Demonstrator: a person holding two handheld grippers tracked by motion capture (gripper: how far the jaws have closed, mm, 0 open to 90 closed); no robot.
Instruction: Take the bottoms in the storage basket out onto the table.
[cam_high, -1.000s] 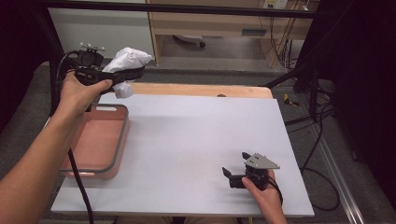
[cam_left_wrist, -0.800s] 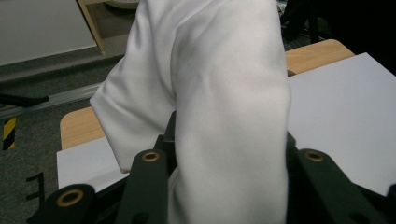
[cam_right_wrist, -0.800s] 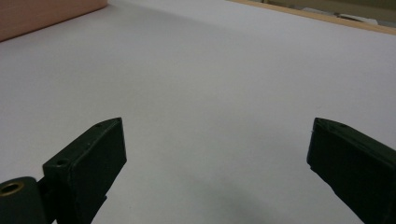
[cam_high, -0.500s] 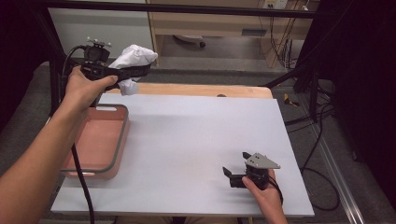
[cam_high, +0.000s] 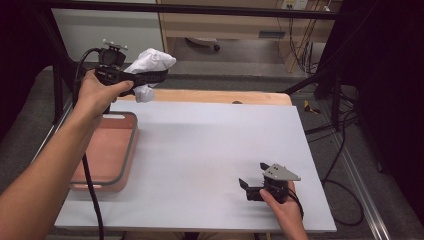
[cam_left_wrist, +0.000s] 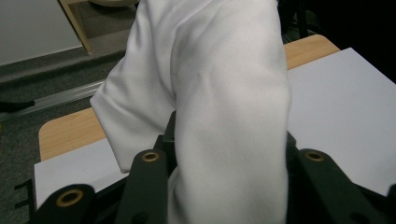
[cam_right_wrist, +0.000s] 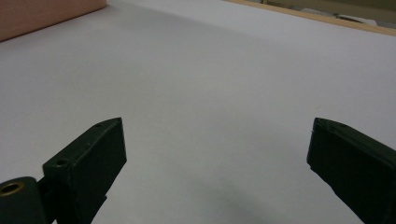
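The white cloth (cam_high: 149, 66) is soft and crumpled, bunched in folds, clamped in the left gripper (cam_high: 159, 76) high above the tabletop's (cam_high: 210, 145) far left corner. The right gripper (cam_high: 246, 186) rests on the tabletop, jaws wide apart and empty.

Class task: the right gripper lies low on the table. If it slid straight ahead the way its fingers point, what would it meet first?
Probably the pink tray. The right gripper points left across bare table, open and empty; depth is uncertain.
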